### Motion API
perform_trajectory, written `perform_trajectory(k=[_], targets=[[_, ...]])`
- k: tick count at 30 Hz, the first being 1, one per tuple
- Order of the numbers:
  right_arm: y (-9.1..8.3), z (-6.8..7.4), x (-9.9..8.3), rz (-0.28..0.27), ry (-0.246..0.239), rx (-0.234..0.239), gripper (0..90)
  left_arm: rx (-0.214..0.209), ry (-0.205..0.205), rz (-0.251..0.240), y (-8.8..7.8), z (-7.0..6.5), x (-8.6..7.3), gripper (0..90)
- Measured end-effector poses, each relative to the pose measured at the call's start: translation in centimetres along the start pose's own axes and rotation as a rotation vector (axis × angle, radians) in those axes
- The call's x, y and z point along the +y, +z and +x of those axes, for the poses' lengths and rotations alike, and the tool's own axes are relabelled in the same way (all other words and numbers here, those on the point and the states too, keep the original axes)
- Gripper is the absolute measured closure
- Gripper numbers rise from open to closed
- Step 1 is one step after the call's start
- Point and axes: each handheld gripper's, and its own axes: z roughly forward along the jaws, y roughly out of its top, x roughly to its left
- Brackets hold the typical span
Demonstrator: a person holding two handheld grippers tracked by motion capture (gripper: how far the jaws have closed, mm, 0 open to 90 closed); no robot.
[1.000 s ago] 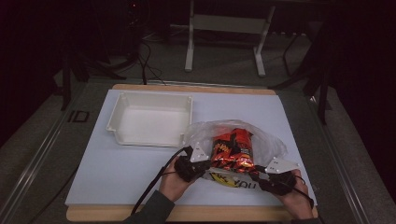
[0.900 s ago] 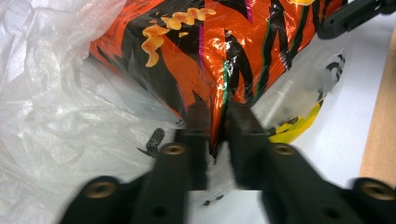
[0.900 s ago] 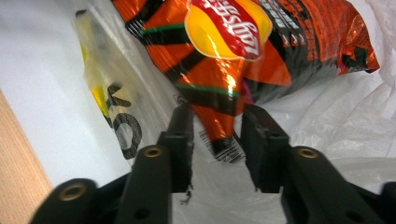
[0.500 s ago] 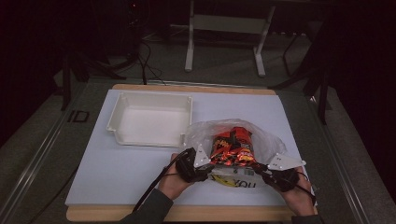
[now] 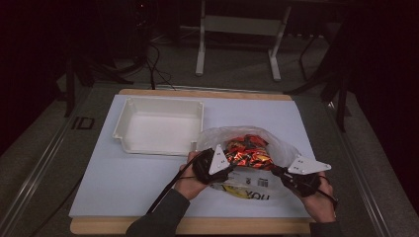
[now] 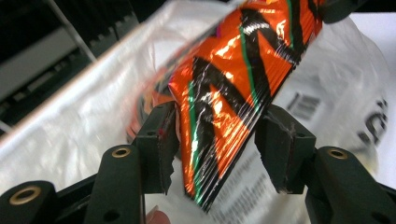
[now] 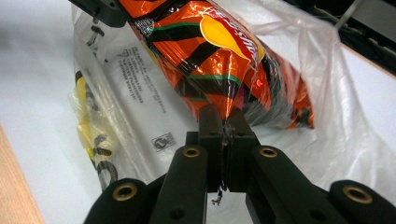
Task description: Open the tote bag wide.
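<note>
Dark room, bench under a fixed overhead camera; white mat (image 5: 148, 182) covers the wooden tabletop (image 5: 197, 227). White tray (image 5: 158, 126) sits empty at the far left of the mat, just beside the clear plastic bag (image 5: 276, 148), which lies open toward me at the near right.

Orange foil snack packet (image 5: 249, 153) sits in the mouth of the bag, partly out, tilted between my two tools.

Right gripper (image 7: 223, 126): jaws pinched tight on a corner of the packet's foil seam, so this side carries it. Left gripper (image 6: 217, 144): jaws have just been opening and now stand wide, the packet's lower end between them but the pads (image 6: 161, 140) off the foil. Reads as a handover to the right side.

Judgement, step in hand: draw the packet clear of the bag, probably toward the tray.

Notes for doing it well:
- Grip is on a thin seam only; lift slowly and avoid swinging, since foil could slip or tear.
- Back the left gripper away before pulling, so its pads do not snag the wrapper.
- Bag film clings close around the packet; the freed left gripper could pin the bag down if it rises along with it.
</note>
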Motion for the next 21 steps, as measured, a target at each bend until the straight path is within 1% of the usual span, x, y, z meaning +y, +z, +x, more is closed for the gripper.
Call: perform_trajectory(k=[1, 5, 8, 10, 11, 12, 13, 15, 17, 18, 19, 21], targets=[[-0.3, -0.3, 0.1, -0.012, 0.006, 0.0, 88.0, 0.003, 0.014, -0.027, 0.0, 0.0, 0.5, 49.3], [-0.9, -0.7, 0.1, -0.035, 0.023, 0.005, 88.2, 0.017, 0.061, -0.036, 0.1, 0.0, 1.3, 55.0], [-1.3, -1.1, 0.0, -0.042, 0.036, -0.006, 87.9, 0.014, 0.096, -0.035, 0.1, -0.1, 1.9, 63.5], [-1.5, -1.3, -0.2, -0.044, 0.049, 0.0, 86.2, 0.019, 0.115, -0.031, 0.2, -0.2, 2.2, 72.2], [-1.5, -1.3, -0.3, -0.04, 0.058, 0.007, 82.6, 0.015, 0.115, -0.034, 0.2, -0.2, 2.3, 76.0], [-1.5, -1.3, -0.4, -0.039, 0.063, 0.009, 78.2, 0.008, 0.11, -0.038, 0.2, -0.1, 2.4, 77.7], [-1.4, -1.2, -0.6, -0.033, 0.07, 0.01, 75.6, 0.001, 0.105, -0.041, 0.2, 0.0, 2.4, 79.9], [-1.2, -0.9, -1.1, -0.01, 0.076, 0.013, 69.7, -0.012, 0.089, -0.048, 0.2, 0.2, 2.6, 80.8], [-0.9, -0.6, -1.5, 0.009, 0.083, 0.015, 67.0, -0.024, 0.078, -0.054, 0.2, 0.4, 2.8, 81.2], [-0.9, -0.6, -1.5, 0.009, 0.083, 0.015, 67.0, -0.024, 0.078, -0.054, 0.2, 0.4, 2.8, 81.4], [-0.7, -0.4, -1.8, 0.016, 0.085, 0.013, 66.5, -0.038, 0.069, -0.058, 0.2, 0.6, 2.9, 81.4], [-0.2, 0.1, -2.5, 0.041, 0.088, -0.003, 66.0, -0.046, 0.059, -0.063, 0.2, 0.9, 3.0, 81.6]])
